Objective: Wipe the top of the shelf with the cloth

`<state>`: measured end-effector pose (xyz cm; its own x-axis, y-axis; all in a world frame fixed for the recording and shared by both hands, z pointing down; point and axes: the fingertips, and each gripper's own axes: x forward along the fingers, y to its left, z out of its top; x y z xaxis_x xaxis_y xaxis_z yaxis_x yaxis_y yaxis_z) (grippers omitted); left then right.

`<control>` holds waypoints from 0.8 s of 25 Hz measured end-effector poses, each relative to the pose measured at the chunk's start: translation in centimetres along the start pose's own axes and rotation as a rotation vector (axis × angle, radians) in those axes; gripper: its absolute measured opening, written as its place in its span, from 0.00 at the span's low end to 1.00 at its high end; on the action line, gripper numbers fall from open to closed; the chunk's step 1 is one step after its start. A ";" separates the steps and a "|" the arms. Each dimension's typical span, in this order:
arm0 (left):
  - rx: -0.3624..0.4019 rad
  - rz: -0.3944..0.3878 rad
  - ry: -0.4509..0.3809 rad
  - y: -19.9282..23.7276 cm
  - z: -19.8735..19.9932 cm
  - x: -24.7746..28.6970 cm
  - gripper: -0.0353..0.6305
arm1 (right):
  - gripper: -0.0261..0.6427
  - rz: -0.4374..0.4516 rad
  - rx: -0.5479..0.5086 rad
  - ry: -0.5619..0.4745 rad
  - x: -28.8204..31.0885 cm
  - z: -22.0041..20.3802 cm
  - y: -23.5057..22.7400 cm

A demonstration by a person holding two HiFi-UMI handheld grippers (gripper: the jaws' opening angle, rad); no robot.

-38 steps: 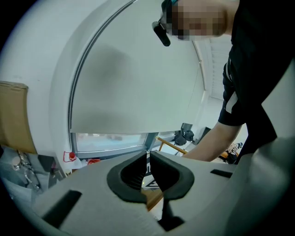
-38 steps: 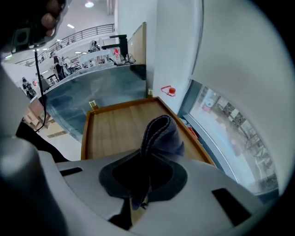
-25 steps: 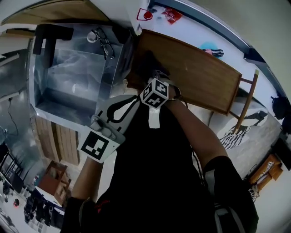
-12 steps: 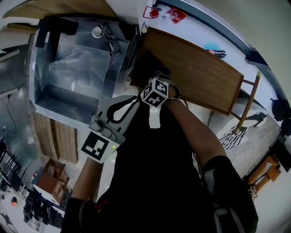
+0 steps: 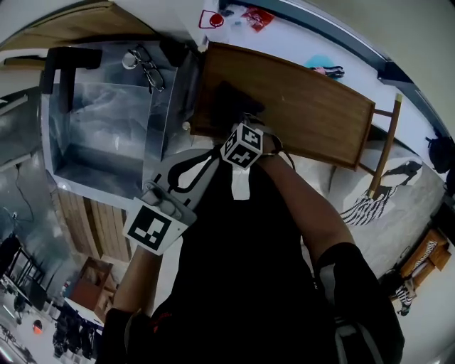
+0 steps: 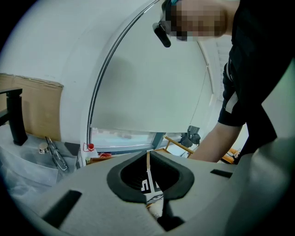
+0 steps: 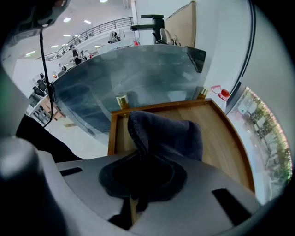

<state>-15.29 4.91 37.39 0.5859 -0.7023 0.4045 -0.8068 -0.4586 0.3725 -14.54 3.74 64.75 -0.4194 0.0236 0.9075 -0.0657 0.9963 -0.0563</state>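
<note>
The wooden shelf top (image 5: 306,106) is a brown board with a raised rim, lying ahead of me in the head view. A dark grey-blue cloth (image 5: 229,103) rests bunched on its near left corner. My right gripper (image 5: 240,122) is shut on the cloth, with its marker cube just behind the jaws. In the right gripper view the cloth (image 7: 168,133) bulges out of the right gripper (image 7: 140,168) over the shelf top (image 7: 226,138). My left gripper (image 5: 206,162) hangs beside the shelf, lower left of the right one. In its own view the left gripper (image 6: 148,161) is shut on nothing.
A steel and glass basin (image 5: 106,121) stands against the shelf's left side, with a black tap (image 5: 60,64) and a pair of glasses (image 5: 146,64) on it. A wooden chair frame (image 5: 384,149) stands at the shelf's right end. A red item (image 5: 211,19) lies beyond the far corner.
The head view has swung slightly, so the shelf and basin sit a little further left. The cloth and both grippers stay about where they were.
</note>
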 end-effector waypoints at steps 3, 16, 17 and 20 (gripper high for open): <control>0.013 -0.019 0.009 -0.9 0.3 1.1 0.11 | 0.08 -0.010 0.023 0.004 -0.6 -1.5 -0.6; 0.063 -0.103 0.048 -5.4 1.3 6.3 0.11 | 0.08 -0.049 0.109 0.023 -3.5 -8.3 -2.8; 0.067 -0.109 0.050 -5.7 1.4 6.6 0.11 | 0.08 -0.052 0.118 0.024 -3.7 -8.8 -3.0; 0.080 -0.128 0.052 -6.7 1.7 7.7 0.11 | 0.08 -0.061 0.145 0.026 -4.3 -10.2 -3.4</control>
<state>-5.48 1.67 36.62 0.6861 -0.6067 0.4016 -0.7273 -0.5861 0.3571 -3.23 1.08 65.29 -0.3870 -0.0321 0.9215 -0.2213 0.9734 -0.0590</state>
